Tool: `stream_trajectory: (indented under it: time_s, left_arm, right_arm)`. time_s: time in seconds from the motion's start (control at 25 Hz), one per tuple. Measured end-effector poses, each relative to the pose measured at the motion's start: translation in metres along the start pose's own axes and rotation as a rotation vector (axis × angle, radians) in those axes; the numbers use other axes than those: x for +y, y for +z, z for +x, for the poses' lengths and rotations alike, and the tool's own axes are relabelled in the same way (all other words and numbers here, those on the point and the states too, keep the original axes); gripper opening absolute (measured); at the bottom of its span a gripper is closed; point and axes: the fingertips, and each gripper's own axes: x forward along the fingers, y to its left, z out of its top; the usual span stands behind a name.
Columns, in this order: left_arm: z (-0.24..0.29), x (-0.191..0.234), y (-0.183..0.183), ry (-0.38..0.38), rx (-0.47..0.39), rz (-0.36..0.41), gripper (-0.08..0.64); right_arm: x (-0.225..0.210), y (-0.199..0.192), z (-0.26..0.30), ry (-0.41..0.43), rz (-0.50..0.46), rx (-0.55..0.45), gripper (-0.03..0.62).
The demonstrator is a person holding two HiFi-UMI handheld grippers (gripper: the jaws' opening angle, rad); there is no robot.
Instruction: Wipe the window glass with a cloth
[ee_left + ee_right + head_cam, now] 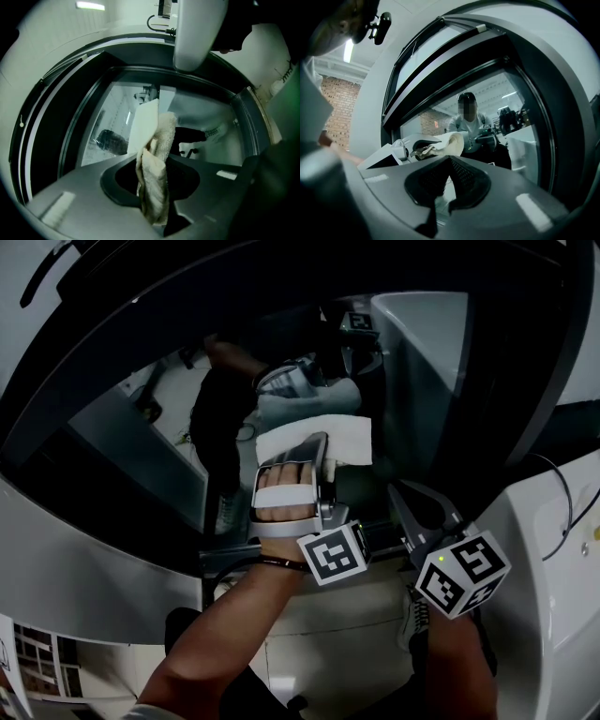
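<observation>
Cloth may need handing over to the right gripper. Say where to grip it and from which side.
Grip the cloth at the folded flap that sticks out rightward past the left gripper. Come from the right, the right gripper's own side. The rest is pinched in the left jaws, near the window glass.

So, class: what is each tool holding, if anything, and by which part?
The left tool pinches the cloth by its bunched end; its free end reaches the window glass. The right tool holds nothing, jaws together.
</observation>
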Motion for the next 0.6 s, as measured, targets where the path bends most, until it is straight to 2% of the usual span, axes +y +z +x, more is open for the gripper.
stream_trajectory:
  time_s: [0.6]
  left_arm:
    - [-0.001, -0.037, -0.006, -0.065, -0.002, 0.005, 0.103]
  right_arm:
    - [0.0, -0.001, 0.001, -0.003, -0.007, 0.009, 0.002]
